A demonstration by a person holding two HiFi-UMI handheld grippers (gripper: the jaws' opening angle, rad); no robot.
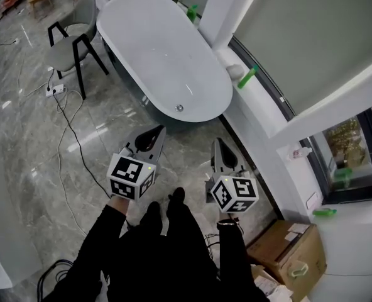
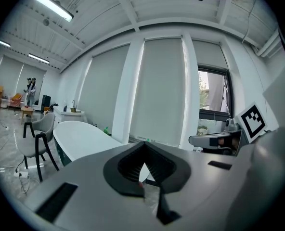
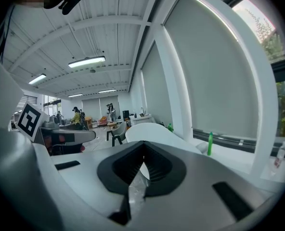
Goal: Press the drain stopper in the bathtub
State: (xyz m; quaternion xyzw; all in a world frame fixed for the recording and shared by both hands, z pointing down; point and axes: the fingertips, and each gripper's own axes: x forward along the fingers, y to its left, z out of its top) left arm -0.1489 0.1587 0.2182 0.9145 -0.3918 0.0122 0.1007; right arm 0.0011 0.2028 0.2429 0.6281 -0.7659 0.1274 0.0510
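A white oval bathtub point(image 1: 154, 39) stands on the marble floor ahead of me, with its small round metal drain stopper point(image 1: 179, 108) near the tub's close end. Both grippers hang in the air short of the tub, over the floor. The left gripper point(image 1: 159, 130) points at the tub's near rim and its jaws are shut on nothing. My right gripper point(image 1: 218, 142) is beside it, also shut and empty. The left gripper view looks past its closed tips point(image 2: 145, 145) to the tub point(image 2: 82, 137). The right gripper view has its own tips point(image 3: 143, 144) in front of the tub point(image 3: 149, 131).
A grey chair point(image 1: 76, 33) stands left of the tub, with cables and a power strip point(image 1: 55, 89) on the floor. A white window ledge point(image 1: 252, 115) with green bottles point(image 1: 247, 77) runs along the right. A cardboard box point(image 1: 291, 251) sits at lower right.
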